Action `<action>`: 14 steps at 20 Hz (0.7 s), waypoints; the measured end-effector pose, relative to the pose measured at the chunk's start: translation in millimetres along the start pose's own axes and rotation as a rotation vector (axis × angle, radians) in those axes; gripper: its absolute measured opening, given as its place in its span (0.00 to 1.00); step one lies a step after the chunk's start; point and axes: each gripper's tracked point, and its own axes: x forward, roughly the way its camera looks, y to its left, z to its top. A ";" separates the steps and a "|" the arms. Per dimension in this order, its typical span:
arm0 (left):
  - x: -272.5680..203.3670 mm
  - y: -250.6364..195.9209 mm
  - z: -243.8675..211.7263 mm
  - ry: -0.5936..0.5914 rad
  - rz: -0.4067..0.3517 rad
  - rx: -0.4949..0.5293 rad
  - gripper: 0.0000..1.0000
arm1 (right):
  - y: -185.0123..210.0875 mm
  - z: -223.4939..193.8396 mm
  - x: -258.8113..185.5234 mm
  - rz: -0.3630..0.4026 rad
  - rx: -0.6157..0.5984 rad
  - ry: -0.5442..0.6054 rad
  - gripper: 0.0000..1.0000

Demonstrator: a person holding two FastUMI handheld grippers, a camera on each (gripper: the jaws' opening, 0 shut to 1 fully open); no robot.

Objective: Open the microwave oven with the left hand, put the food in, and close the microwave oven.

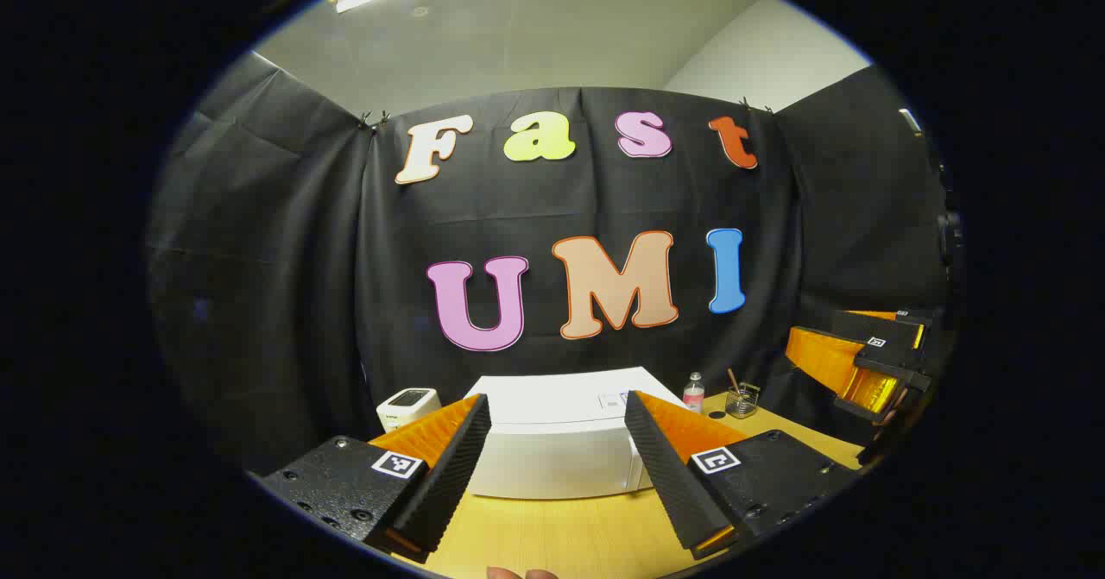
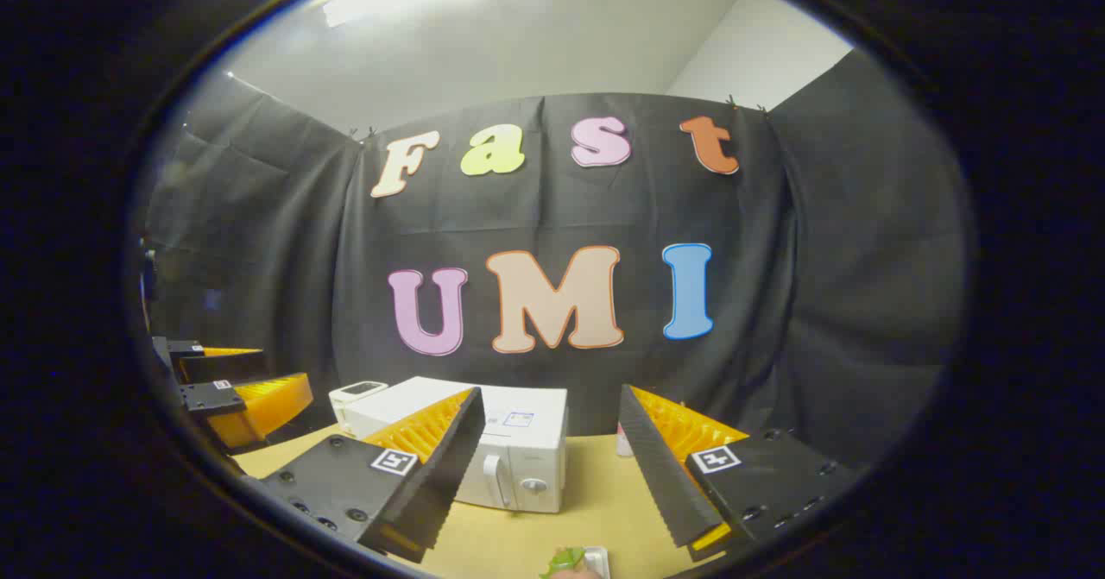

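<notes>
i hold both tools level, left tool (image 1: pixel 557 467) and right tool (image 2: pixel 546 475) spread wide, facing the boxy white microwave (image 1: pixel 561 449) on the wooden worktop (image 1: pixel 570 536).

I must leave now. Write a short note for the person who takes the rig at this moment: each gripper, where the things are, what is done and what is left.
Left gripper: open, holds nothing, aimed at the microwave from the front.
Right gripper: open, holds nothing, off to the right of the left one.
Microwave: on the table, door shut; its handle and knob are at its right end.
Food: at the table's near edge, just below the right gripper, only partly in view.
Done: nothing yet.
Left: open the door with the left gripper, put the food in, close the door.
</notes>
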 end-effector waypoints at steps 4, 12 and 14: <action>-1.0 -2.9 -2.7 0.010 -0.005 0.001 0.97 | -1.8 -1.2 -0.4 -0.008 -0.012 0.002 0.96; -1.9 -5.0 -7.3 0.029 -0.001 0.000 0.97 | 1.1 0.2 -2.5 0.009 -0.047 -0.015 0.96; -3.3 -6.9 -9.3 0.032 -0.003 0.007 0.97 | 2.0 -0.7 -2.1 0.016 -0.045 -0.012 0.96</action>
